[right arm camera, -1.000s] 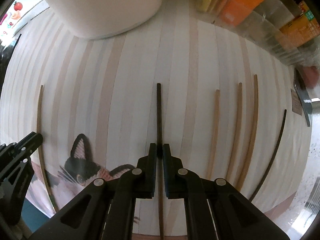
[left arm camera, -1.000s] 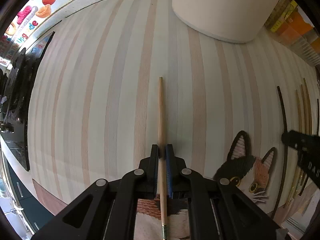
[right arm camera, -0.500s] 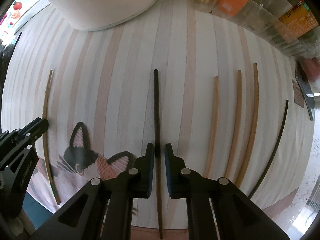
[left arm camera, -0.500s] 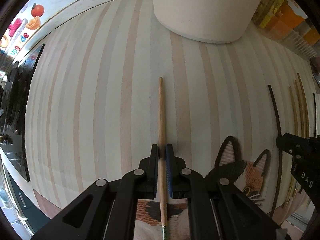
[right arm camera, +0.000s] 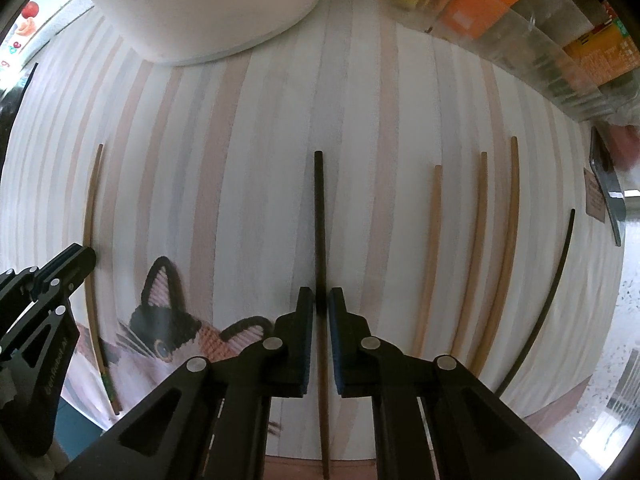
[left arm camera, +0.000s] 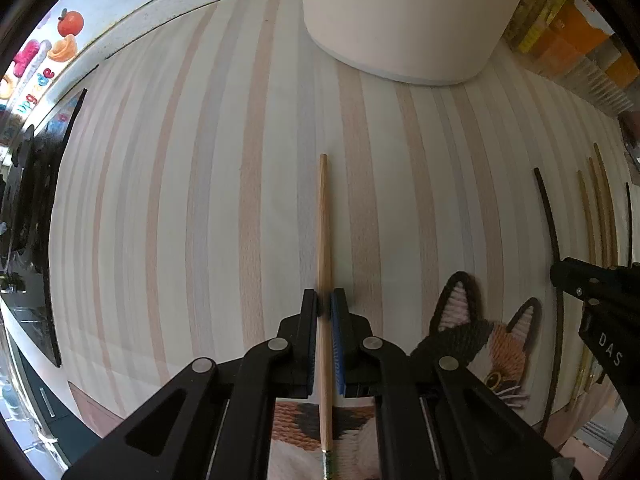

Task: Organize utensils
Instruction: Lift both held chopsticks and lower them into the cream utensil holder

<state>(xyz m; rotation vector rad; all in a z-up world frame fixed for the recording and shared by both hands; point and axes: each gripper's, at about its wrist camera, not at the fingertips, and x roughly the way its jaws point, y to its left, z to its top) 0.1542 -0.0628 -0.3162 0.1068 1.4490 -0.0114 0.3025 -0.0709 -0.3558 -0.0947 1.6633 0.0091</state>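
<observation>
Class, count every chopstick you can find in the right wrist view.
6: a dark chopstick between the right tool's jaws; a light wooden one far left; three light wooden ones right of centre; a dark one far right. Others may be hidden.

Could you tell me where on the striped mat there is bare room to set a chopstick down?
The widest bare stretch lies between the light chopstick and the dark chopstick, below the white container. Right of the dark one, three light chopsticks crowd together.
</observation>
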